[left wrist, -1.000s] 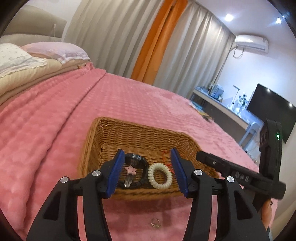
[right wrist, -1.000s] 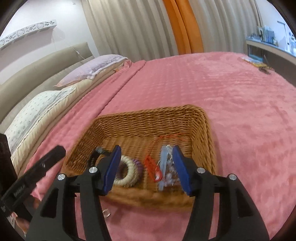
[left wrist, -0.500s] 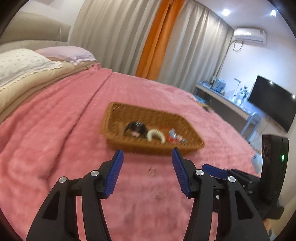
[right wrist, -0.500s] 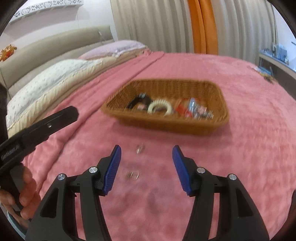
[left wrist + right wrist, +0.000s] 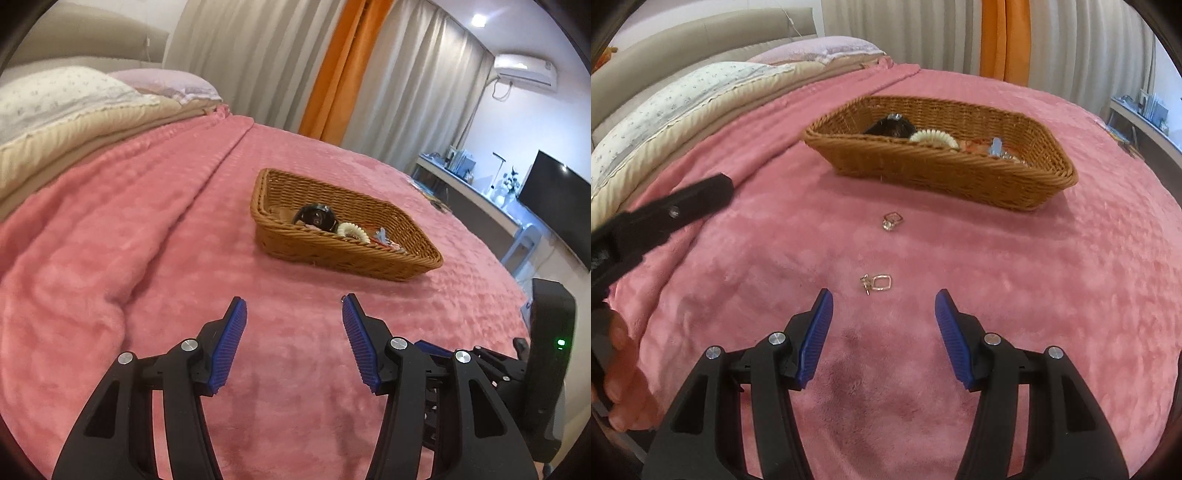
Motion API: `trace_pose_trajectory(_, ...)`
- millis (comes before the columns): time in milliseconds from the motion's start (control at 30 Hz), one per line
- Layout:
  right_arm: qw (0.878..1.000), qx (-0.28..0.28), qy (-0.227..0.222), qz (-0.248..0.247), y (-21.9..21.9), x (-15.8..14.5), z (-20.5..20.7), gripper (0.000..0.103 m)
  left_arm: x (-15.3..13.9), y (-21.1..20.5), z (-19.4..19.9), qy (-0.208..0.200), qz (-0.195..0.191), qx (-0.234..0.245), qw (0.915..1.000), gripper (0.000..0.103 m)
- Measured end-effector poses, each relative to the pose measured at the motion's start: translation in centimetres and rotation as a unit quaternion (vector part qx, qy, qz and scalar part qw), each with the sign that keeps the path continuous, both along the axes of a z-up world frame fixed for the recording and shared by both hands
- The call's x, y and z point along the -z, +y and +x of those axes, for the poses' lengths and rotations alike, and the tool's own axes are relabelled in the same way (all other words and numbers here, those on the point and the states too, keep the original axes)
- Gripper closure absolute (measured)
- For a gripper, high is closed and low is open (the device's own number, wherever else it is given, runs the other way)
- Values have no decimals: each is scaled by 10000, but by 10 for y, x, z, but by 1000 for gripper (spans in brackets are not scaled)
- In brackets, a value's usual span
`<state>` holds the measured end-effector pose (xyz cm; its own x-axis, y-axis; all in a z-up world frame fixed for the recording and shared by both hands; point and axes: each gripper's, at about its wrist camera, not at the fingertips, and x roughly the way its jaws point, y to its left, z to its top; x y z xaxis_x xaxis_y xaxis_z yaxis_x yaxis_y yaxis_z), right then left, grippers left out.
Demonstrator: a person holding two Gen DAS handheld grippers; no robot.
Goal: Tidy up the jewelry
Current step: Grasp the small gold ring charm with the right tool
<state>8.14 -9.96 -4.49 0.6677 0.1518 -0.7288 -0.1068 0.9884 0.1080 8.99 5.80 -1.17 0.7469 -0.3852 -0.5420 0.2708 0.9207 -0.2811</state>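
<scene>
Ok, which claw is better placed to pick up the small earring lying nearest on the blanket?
Right. The right claw is open with the nearest earring just ahead of its tips; the left claw, also open, faces bare blanket.

Pink blanket (image 5: 997,277), brown woven basket (image 5: 938,173), blue-padded tongs (image 5: 882,306)

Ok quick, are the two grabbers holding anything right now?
Left gripper: open, holding nothing.
Right gripper: open, holding nothing.
</scene>
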Motion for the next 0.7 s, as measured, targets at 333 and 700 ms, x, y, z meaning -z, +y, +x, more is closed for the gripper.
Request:
trace_pose_trajectory(333,9991,-364,189,-77,7,6,-1,68,8,30,16,347,-519,74,9980,53)
trace_pose_trajectory(700,9985,-121,397,-364,22,16,39,83,21,9,19,523,-237,234,9981,56)
